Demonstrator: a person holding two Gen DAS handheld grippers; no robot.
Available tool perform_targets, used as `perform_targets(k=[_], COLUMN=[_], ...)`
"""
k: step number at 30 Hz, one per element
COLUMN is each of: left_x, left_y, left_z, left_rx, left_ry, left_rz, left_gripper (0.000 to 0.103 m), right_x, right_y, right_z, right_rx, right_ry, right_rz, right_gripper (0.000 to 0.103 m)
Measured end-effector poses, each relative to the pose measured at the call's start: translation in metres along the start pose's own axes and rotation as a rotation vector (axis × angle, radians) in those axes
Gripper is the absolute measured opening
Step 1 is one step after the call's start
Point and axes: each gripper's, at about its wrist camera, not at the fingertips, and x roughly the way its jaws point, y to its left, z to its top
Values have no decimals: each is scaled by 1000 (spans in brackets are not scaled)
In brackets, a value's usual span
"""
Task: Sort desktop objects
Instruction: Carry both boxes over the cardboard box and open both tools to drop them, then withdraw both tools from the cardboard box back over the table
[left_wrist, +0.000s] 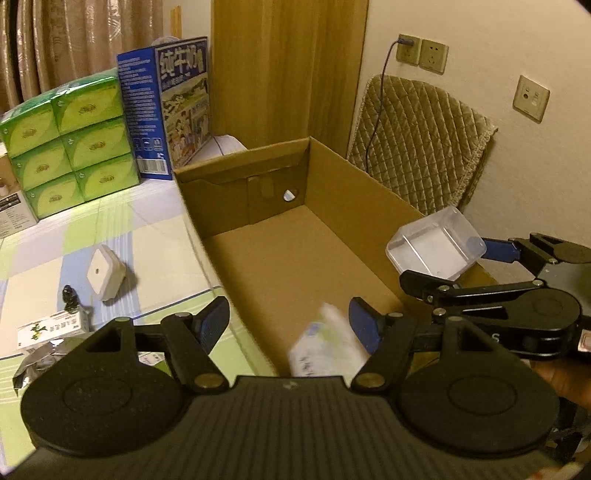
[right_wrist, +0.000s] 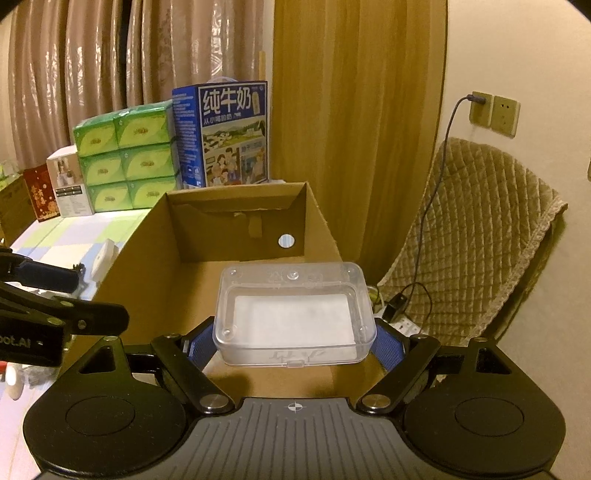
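An open cardboard box (left_wrist: 369, 192) stands on the checked tablecloth. My left gripper (left_wrist: 290, 325) hangs open over its near end. A blurred white packet (left_wrist: 325, 343) lies below, between its fingers and close to the right one, not gripped. In the left wrist view my right gripper (left_wrist: 441, 260) reaches in from the right, over the box's right wall. It is shut on a clear plastic case (left_wrist: 436, 247). The right wrist view shows that clear case (right_wrist: 293, 317) clamped by its short ends in the right gripper (right_wrist: 293, 343), above the cardboard box (right_wrist: 147, 258). The left gripper (right_wrist: 98, 297) shows at the left.
Left of the box lie a white square adapter (left_wrist: 105, 273), a small black figurine (left_wrist: 70, 295), a small white carton (left_wrist: 51, 328) and crumpled foil (left_wrist: 40, 360). Green tissue packs (left_wrist: 70, 140) and a blue milk carton (left_wrist: 173, 107) stand behind. A quilted chair (left_wrist: 417, 147) is at the right.
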Motion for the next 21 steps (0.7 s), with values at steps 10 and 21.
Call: perform_targets(k=[10, 21], left_x=[-25, -68], left_y=[26, 45], left_z=[-11, -37], left_rx=[-41, -81], left_ry=[-11, -33], left_rz=[46, 89], left_gripper=[72, 83], right_x=[-13, -55], right_y=[7, 23], right_z=[8, 4], right_rx=[26, 28], right_ry=[-56, -94], right_rz=[30, 36], right_gripper=[90, 97])
